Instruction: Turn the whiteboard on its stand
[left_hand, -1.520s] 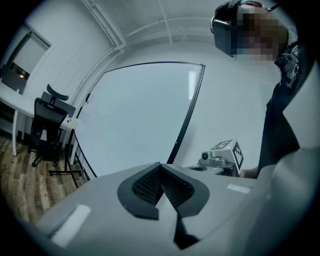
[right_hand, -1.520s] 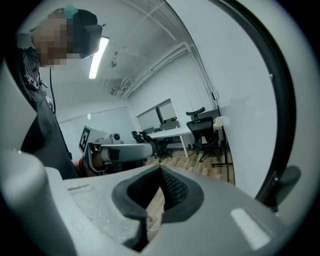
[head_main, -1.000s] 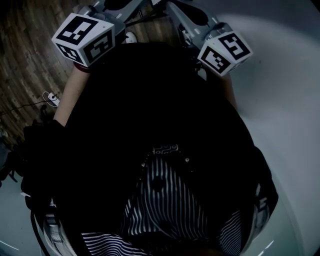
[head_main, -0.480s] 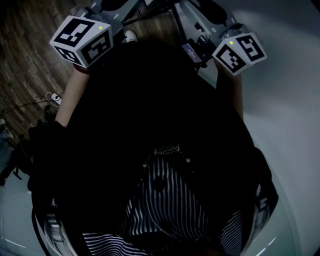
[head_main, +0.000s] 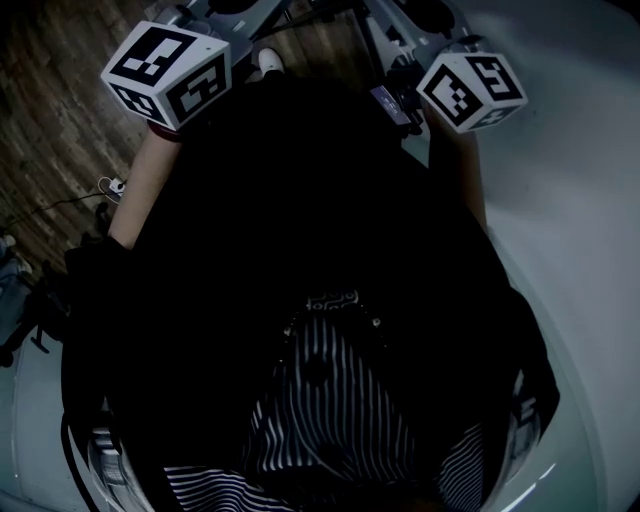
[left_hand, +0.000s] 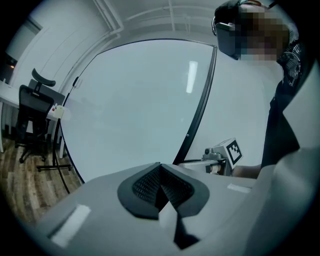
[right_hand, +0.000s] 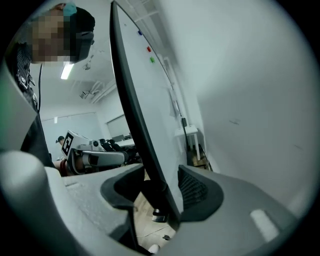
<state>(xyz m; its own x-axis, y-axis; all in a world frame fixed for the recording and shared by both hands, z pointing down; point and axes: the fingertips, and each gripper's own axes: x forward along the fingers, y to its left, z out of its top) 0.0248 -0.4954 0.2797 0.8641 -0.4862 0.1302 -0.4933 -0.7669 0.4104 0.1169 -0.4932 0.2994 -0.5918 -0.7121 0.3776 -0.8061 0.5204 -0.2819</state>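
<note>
The whiteboard (left_hand: 140, 100) is a large white panel in a thin black frame; it fills the left gripper view, and in the head view its pale face (head_main: 560, 200) lies at the right. In the right gripper view its black edge (right_hand: 142, 125) runs straight between the jaws of my right gripper (right_hand: 160, 190). Those jaws are opening, with a gap showing beside the frame. My left gripper (left_hand: 160, 187) is off the board, its dark pads together with nothing between them. The marker cubes (head_main: 165, 75) (head_main: 470, 90) show above the person's dark clothing.
A black office chair (left_hand: 32, 115) stands on the wooden floor (left_hand: 30, 185) to the left of the board, near a thin stand leg (left_hand: 62, 165). A cable (head_main: 105, 190) lies on the floor. A small white table (right_hand: 190, 132) stands against the wall behind the board.
The right gripper's marker cube has shifted to the right and slightly up in the head view. The left cube has hardly moved.
</note>
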